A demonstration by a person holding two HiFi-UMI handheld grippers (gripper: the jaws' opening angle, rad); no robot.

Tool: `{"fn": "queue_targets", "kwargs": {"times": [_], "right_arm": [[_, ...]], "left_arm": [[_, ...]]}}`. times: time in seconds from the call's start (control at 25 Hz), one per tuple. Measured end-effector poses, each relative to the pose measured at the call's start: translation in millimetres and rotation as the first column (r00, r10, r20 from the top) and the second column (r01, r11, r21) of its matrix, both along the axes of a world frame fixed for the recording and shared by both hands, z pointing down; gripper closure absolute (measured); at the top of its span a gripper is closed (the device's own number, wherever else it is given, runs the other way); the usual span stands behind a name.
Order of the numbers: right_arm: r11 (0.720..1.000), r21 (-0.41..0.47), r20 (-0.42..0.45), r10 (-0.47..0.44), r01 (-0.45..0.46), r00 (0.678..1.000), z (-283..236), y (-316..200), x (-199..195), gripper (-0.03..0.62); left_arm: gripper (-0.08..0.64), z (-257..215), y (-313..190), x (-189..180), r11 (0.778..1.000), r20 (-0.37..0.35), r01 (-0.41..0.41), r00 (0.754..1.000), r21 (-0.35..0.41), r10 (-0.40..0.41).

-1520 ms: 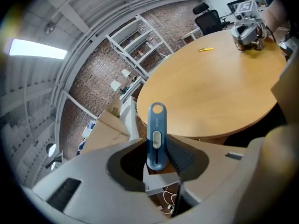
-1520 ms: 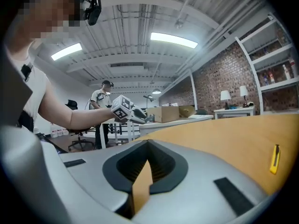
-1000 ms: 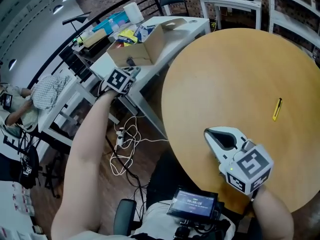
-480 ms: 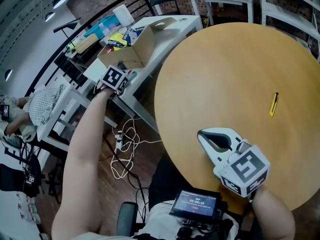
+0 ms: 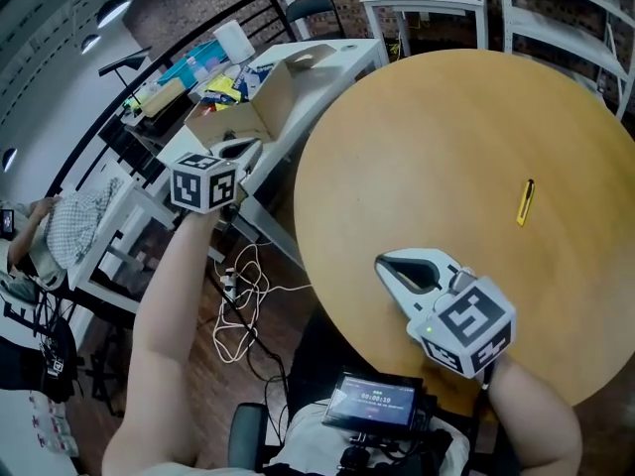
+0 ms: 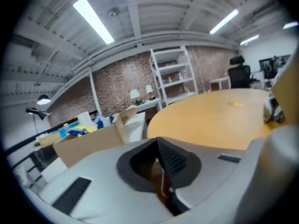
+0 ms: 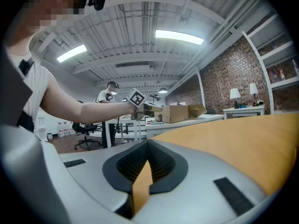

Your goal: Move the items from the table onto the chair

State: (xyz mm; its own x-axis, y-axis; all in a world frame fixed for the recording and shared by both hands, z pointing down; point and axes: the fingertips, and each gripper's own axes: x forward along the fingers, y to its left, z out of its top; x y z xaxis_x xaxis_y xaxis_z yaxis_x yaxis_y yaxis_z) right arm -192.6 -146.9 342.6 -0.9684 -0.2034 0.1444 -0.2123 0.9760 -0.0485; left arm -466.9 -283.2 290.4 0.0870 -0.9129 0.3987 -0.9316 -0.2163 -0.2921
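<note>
Left gripper: jaws have just closed, pads together with nothing between them; it hangs off the round table, beside the cardboard box on the white desk.
Right gripper: jaws together and empty, low over the near table edge.
Task item: a slim yellow object (possibly a cutter, too small to tell) lies flat on the table, well apart from both grippers.
Chair: a black one stands far behind the desk; whether it is the target I cannot tell.
Risk: the yellow object skids or spins away instead of being picked up.
Cause: closed jaws pushing it, or a pinch off its middle on smooth wood.
Second risk: the left gripper knocks the box.
</note>
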Motion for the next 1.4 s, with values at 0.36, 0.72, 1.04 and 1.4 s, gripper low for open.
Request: {"fn": "queue_targets", "kwargs": {"times": [0.36, 0.72, 1.04, 1.4], "right_arm": [[0.997, -0.006, -0.013, 0.075, -0.075, 0.997, 4, -15, 12, 0.586], [0.958, -0.004, -0.006, 0.286, -0.286, 0.958, 1, -32, 114, 0.584], [0.905, -0.004, 0.001, 0.425, -0.425, 0.905, -1, -36, 190, 0.586], [0.872, -0.004, 0.004, 0.489, -0.489, 0.872, -1, -32, 232, 0.586]], "left_arm": [[0.560, -19, 67, 240, 0.865, -0.301, -0.435, 0.814, 0.250, 0.496], [0.558, 15, 85, 361, 0.759, -0.401, -0.603, 0.649, 0.246, 0.646], [0.558, 30, 92, 438, 0.664, -0.402, -0.708, 0.550, 0.239, 0.732], [0.558, 38, 95, 473, 0.629, -0.411, -0.744, 0.513, 0.226, 0.754]]}}
